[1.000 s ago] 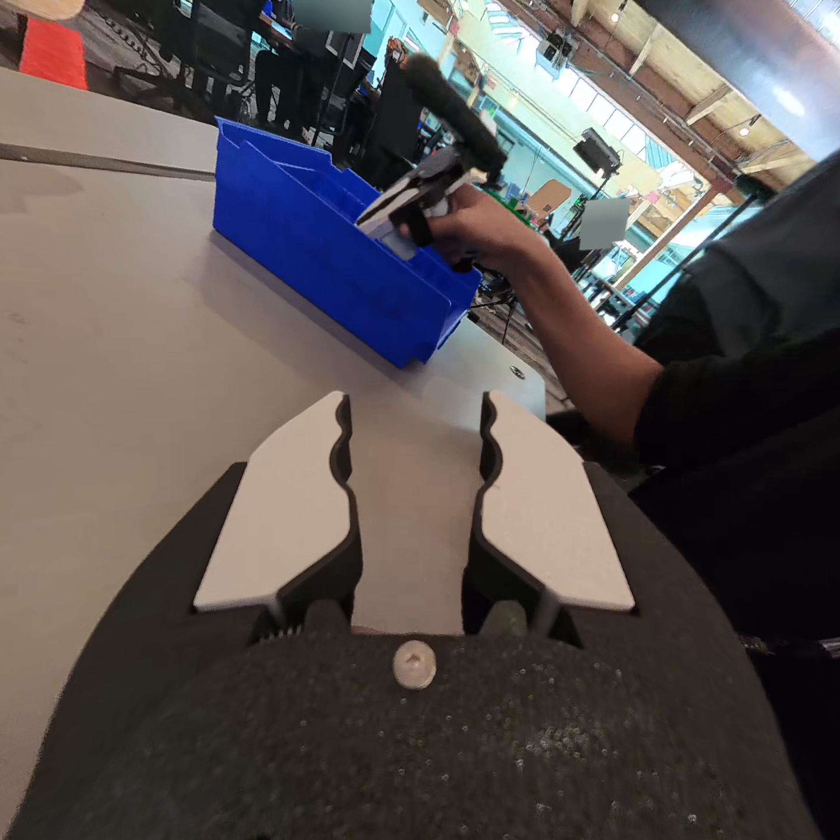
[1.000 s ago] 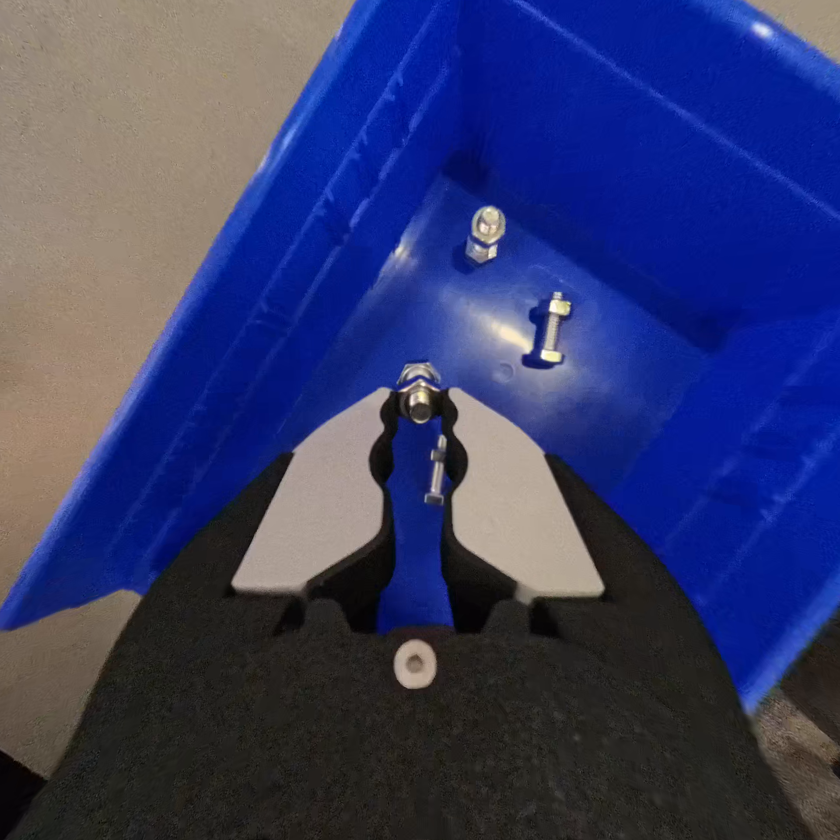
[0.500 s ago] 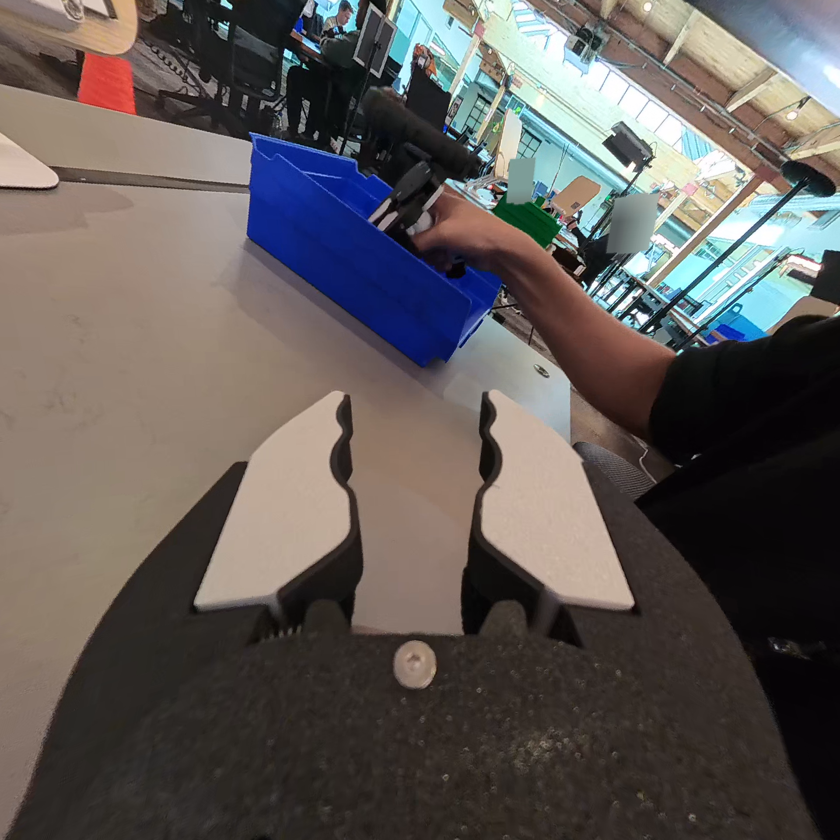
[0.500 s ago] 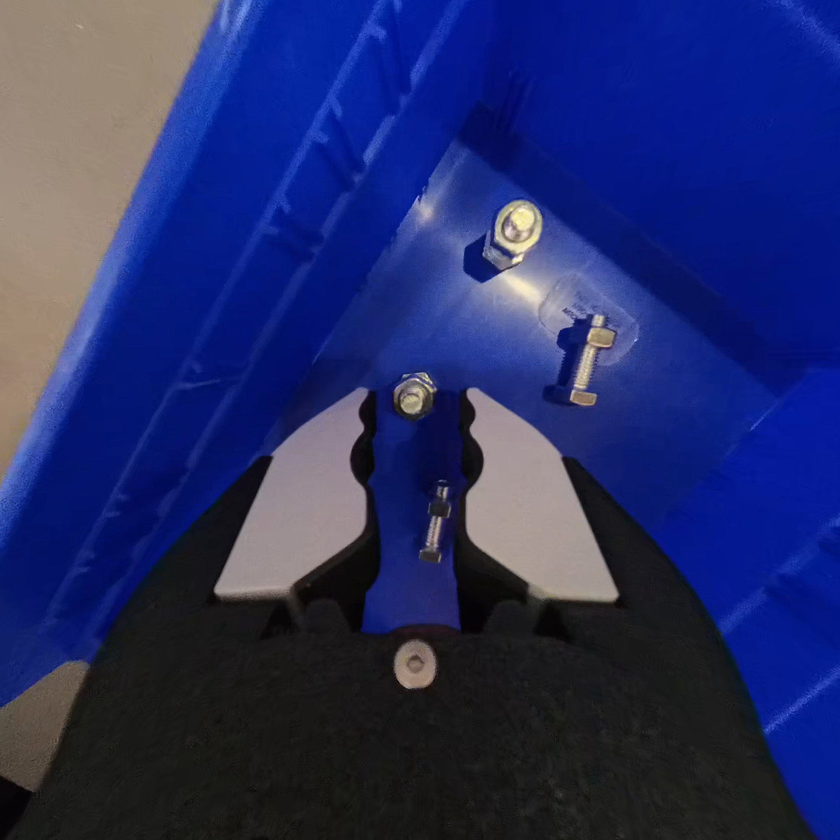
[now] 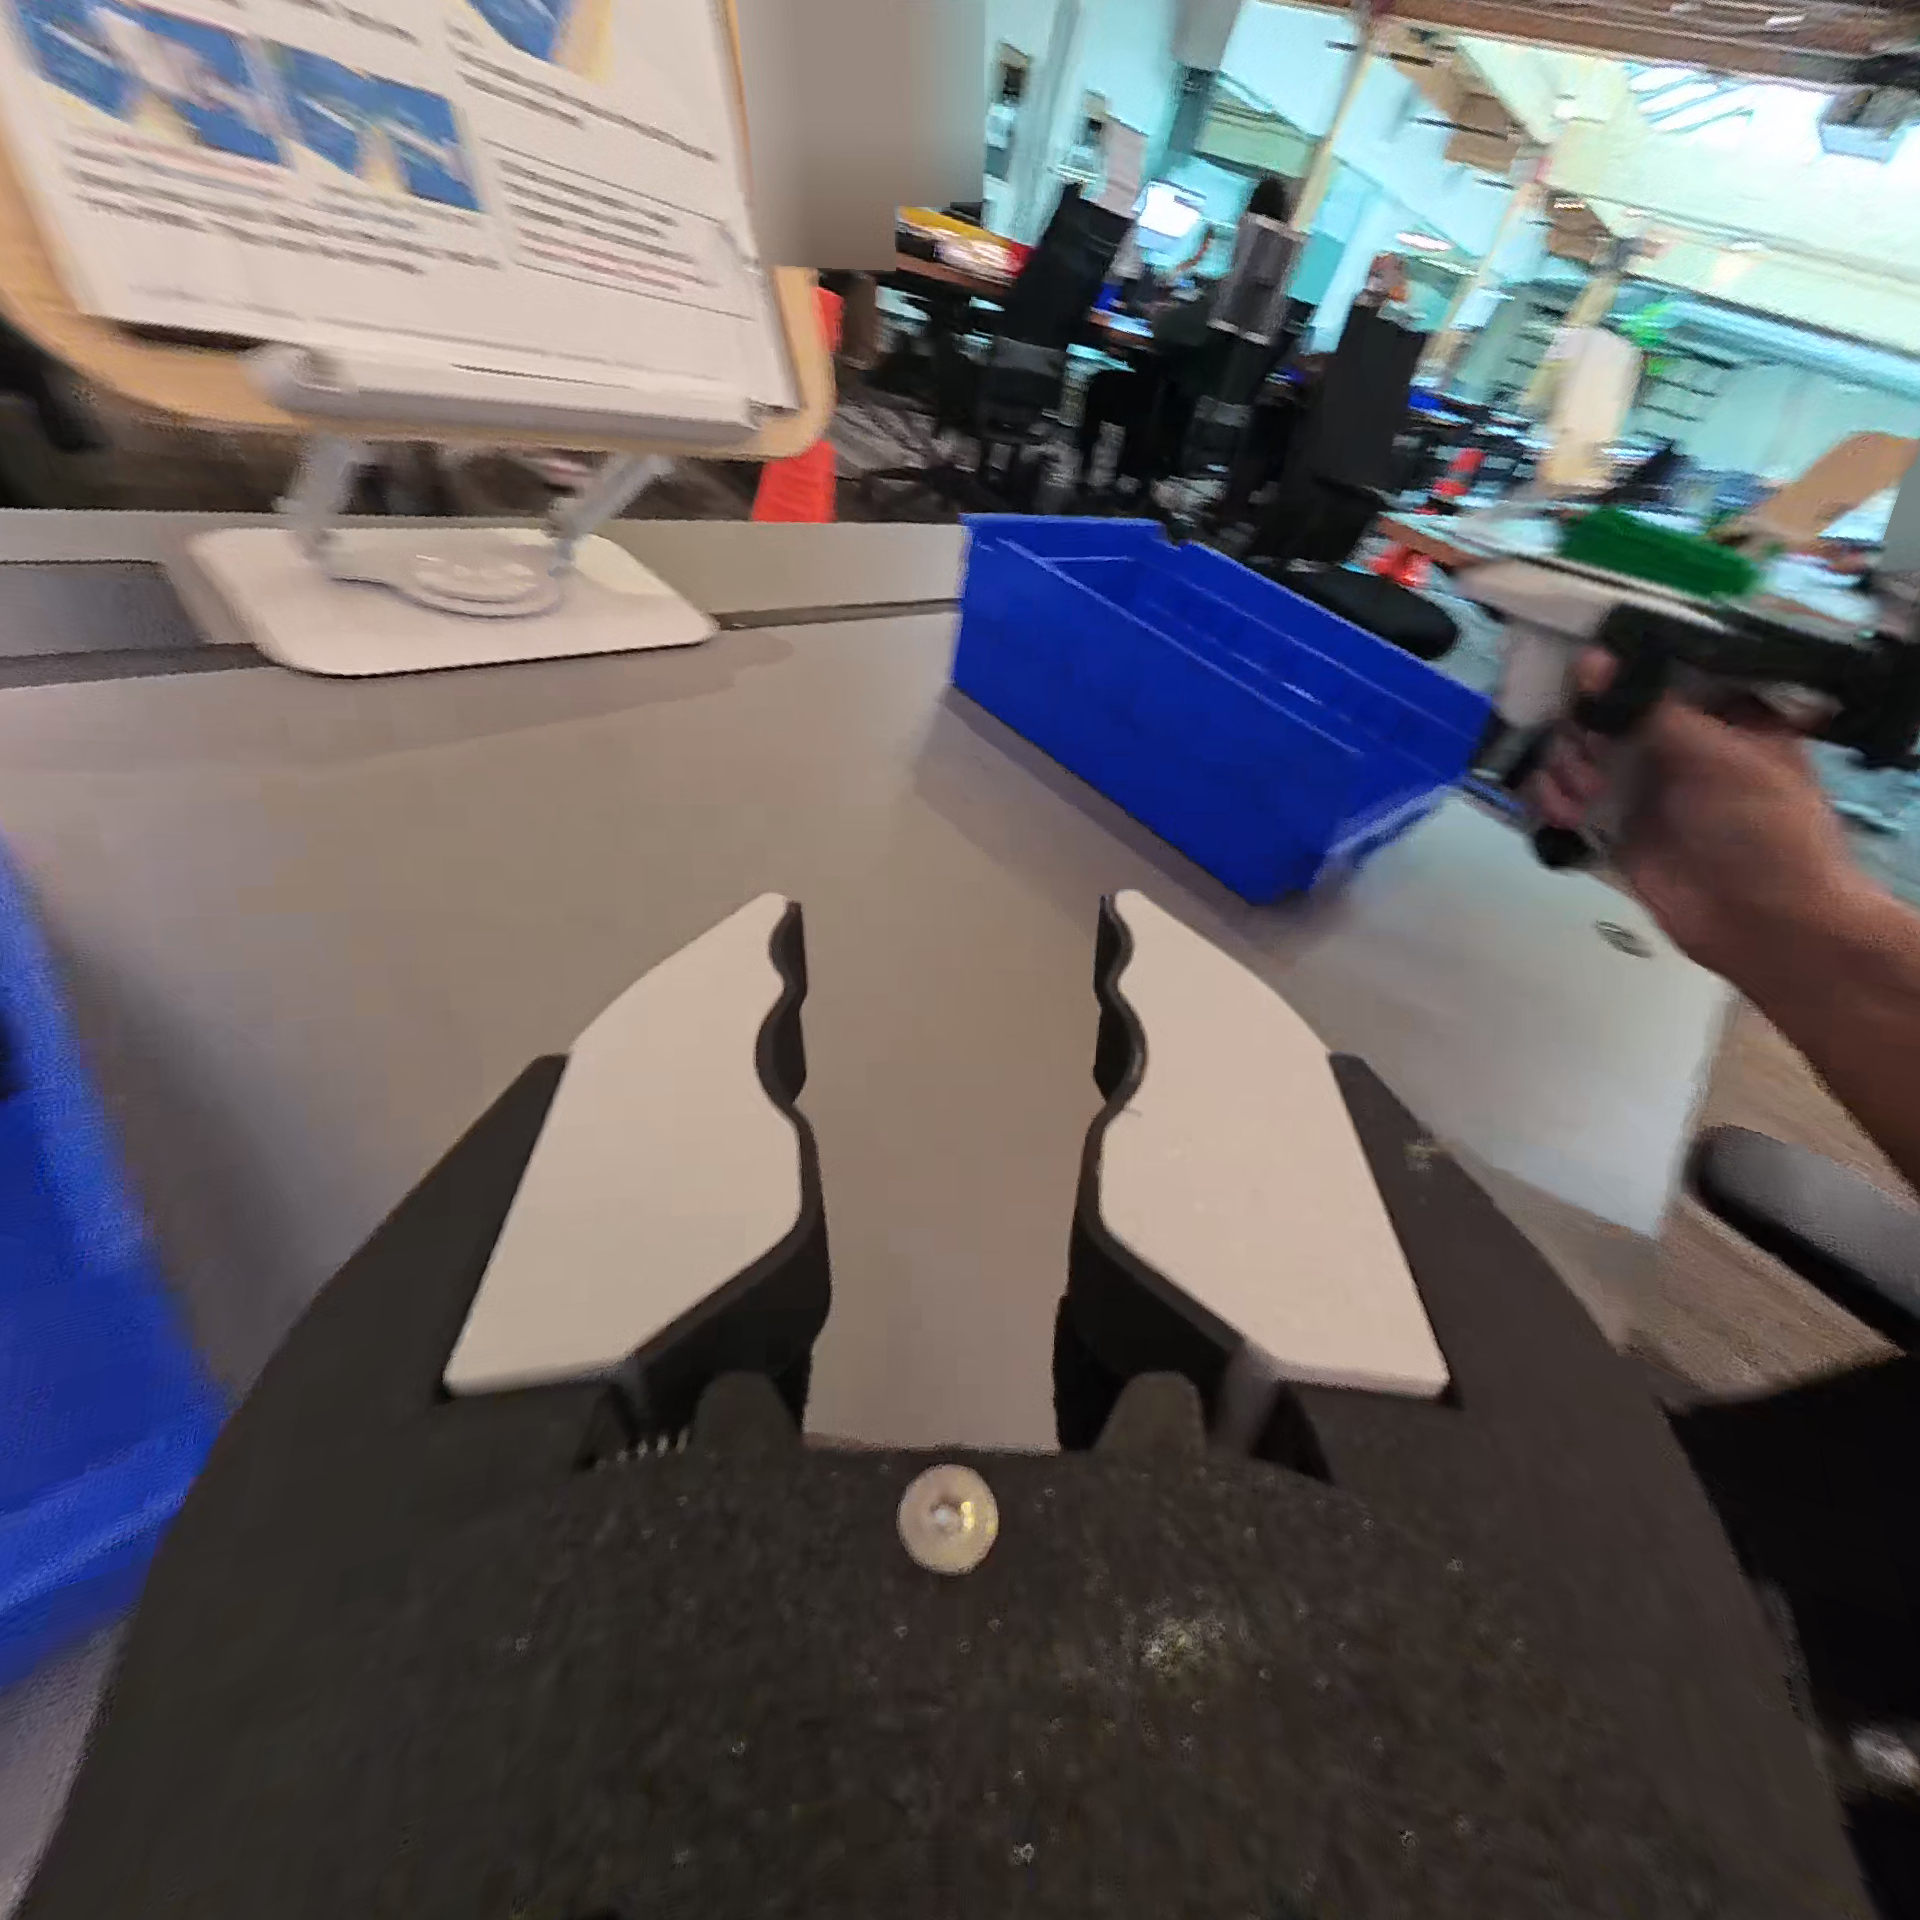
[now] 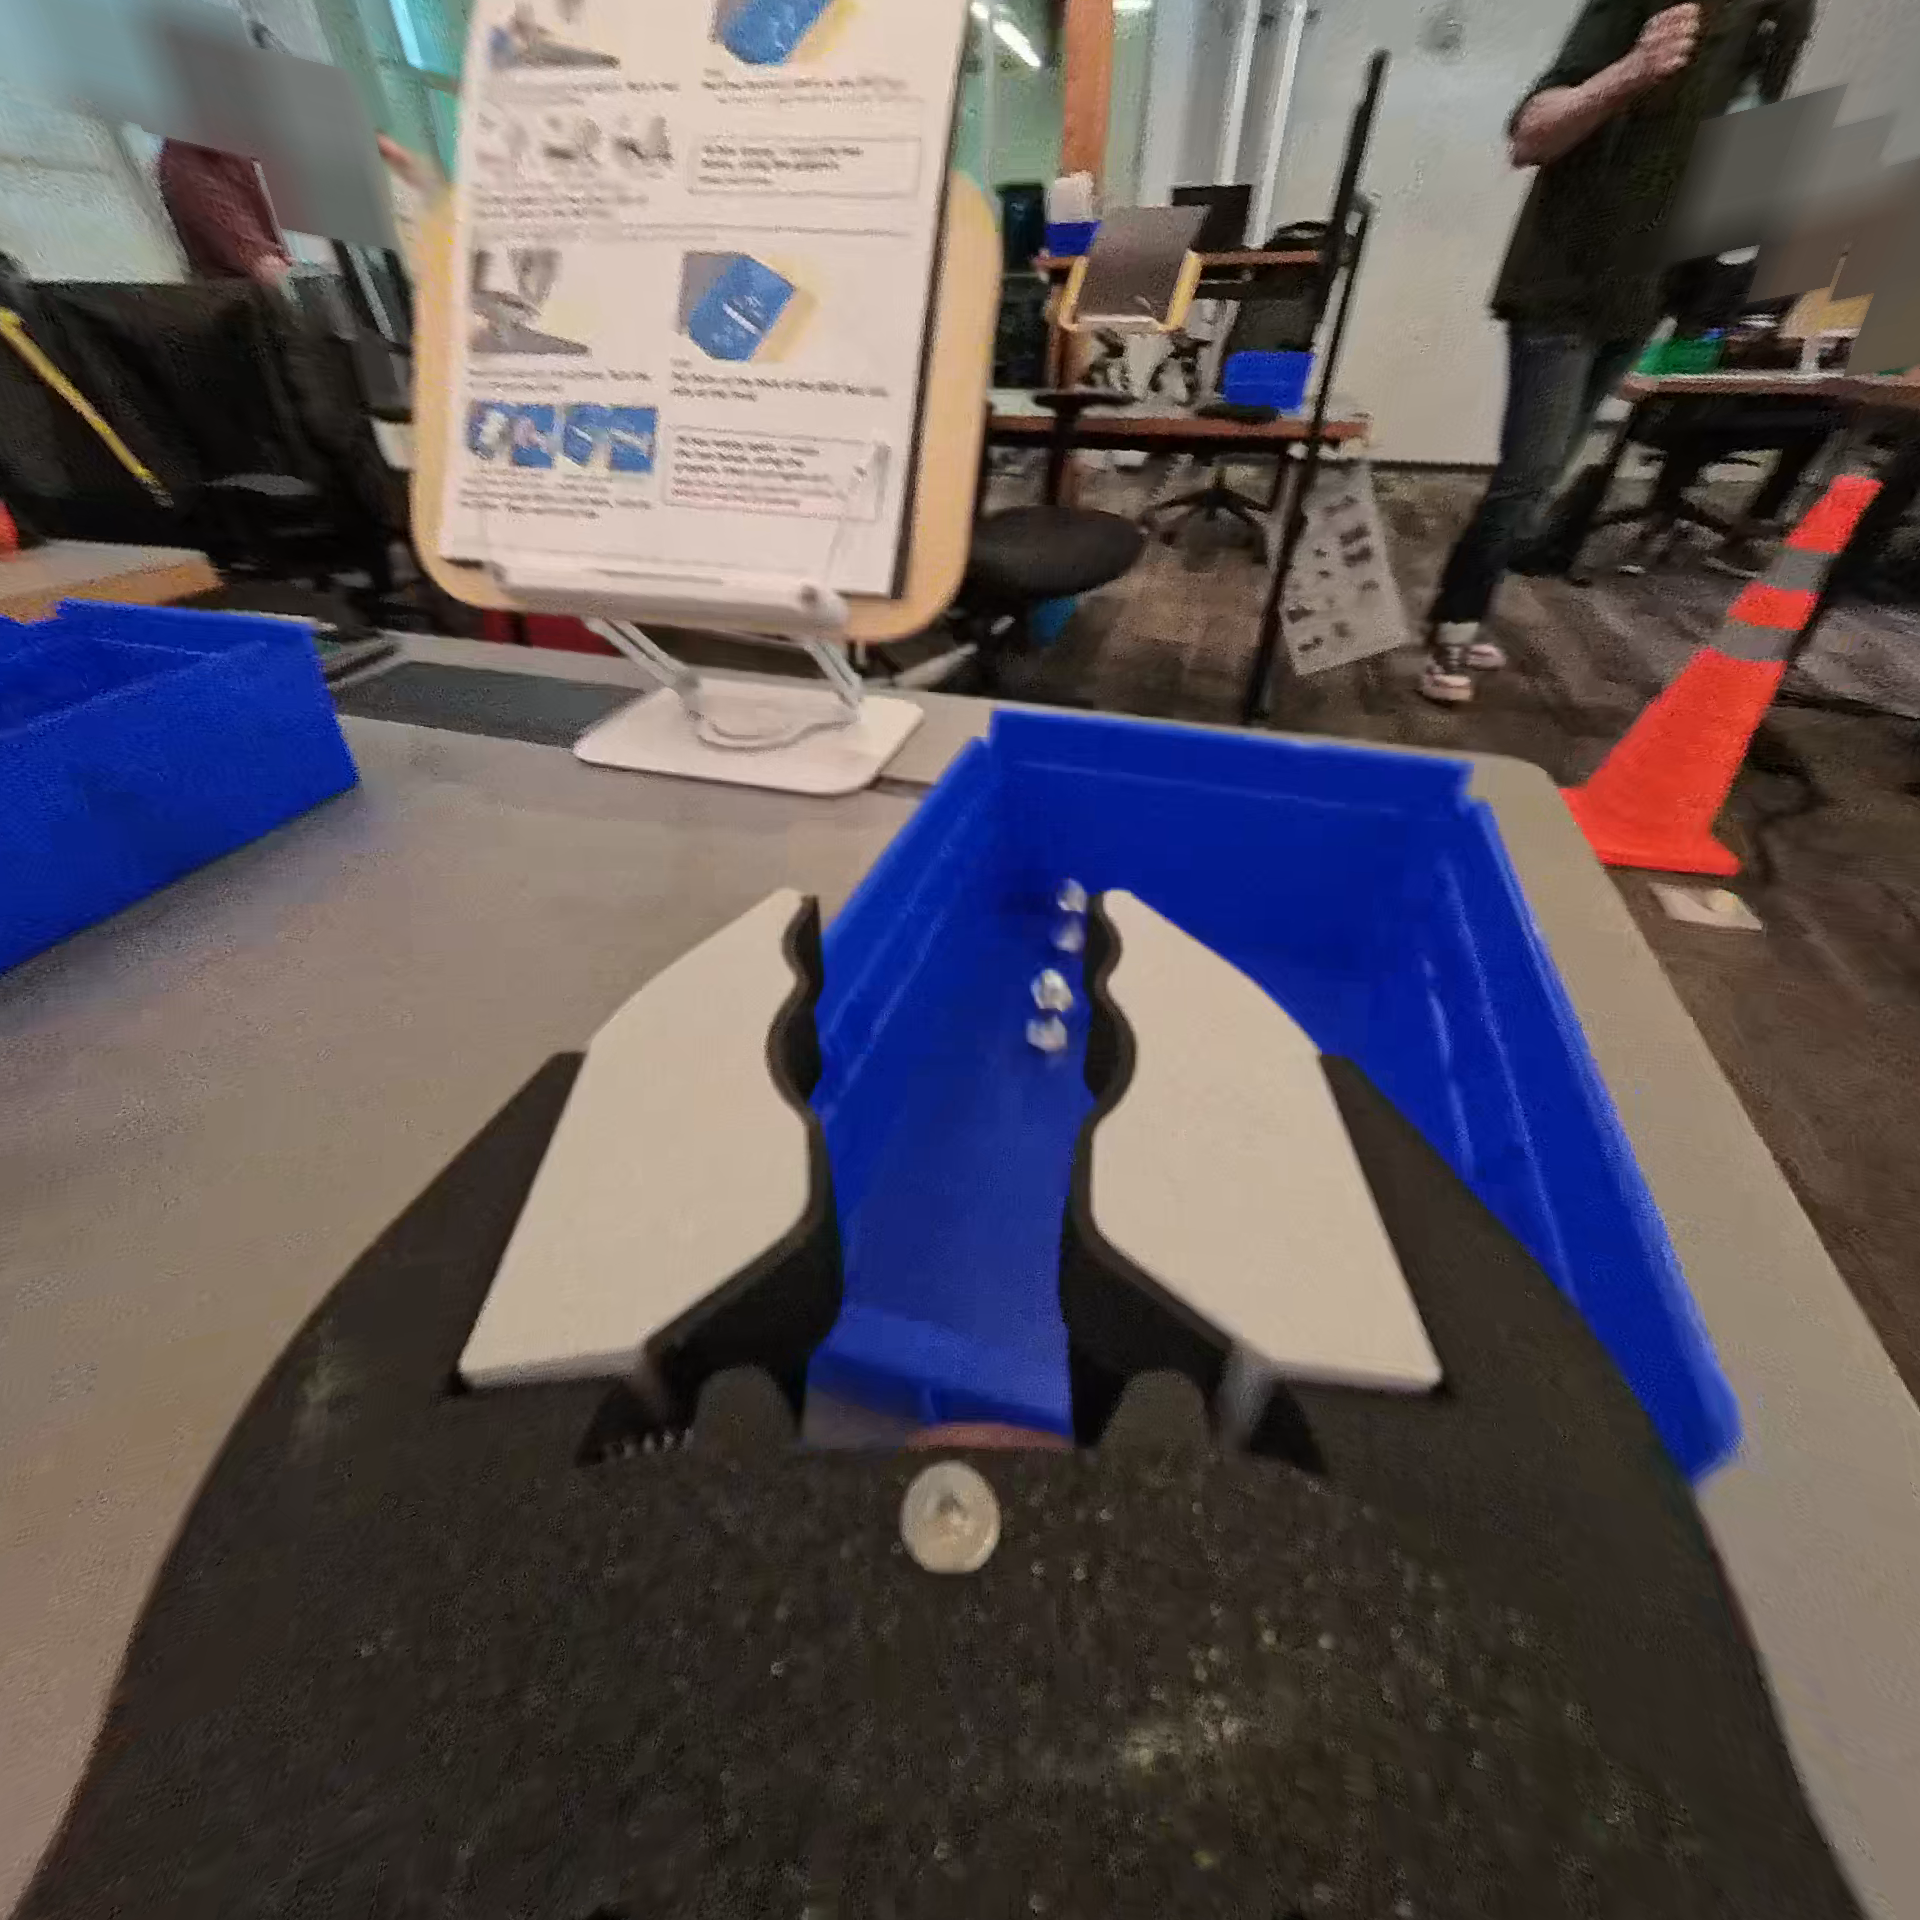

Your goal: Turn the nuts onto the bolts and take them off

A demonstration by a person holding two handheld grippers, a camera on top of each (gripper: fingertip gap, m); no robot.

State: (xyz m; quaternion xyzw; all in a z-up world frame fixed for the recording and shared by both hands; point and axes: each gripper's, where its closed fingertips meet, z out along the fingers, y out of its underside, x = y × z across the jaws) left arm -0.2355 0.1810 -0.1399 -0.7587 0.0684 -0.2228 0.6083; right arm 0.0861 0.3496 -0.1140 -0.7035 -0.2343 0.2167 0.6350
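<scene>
A broad grey table (image 6: 312,1039) takes up most of the room in front of me, smooth and matte, with a rounded far corner on the right. Two blue plastic storage bins sit on it, well apart. The nearer blue bin (image 6: 1507,1091) lies open-topped right ahead of the right gripper (image 6: 951,925); the second blue bin (image 6: 156,748) rests off to the left side of the table.

Behind them, at the table's far edge, a tan board on a white folding stand (image 6: 748,727) props up a printed instruction sheet (image 6: 707,281) with small pictures on it. Past the table corner an orange traffic cone (image 6: 1725,707) stands on the floor, and a person in dark clothes (image 6: 1558,312) stands farther back.

The right gripper, black with pale grey finger plates, is spread wide with nothing between its fingers, raised just short of the nearer bin. On that bin's floor lie the small silvery bolts with nuts (image 6: 1051,987), blurred, grouped close together toward the left wall.

The left gripper (image 5: 951,925) is likewise spread wide and empty, poised over bare tabletop, well short of the bin. A hand (image 5: 1704,821) grasps the other tool's dark handle beside the bin's near end.
</scene>
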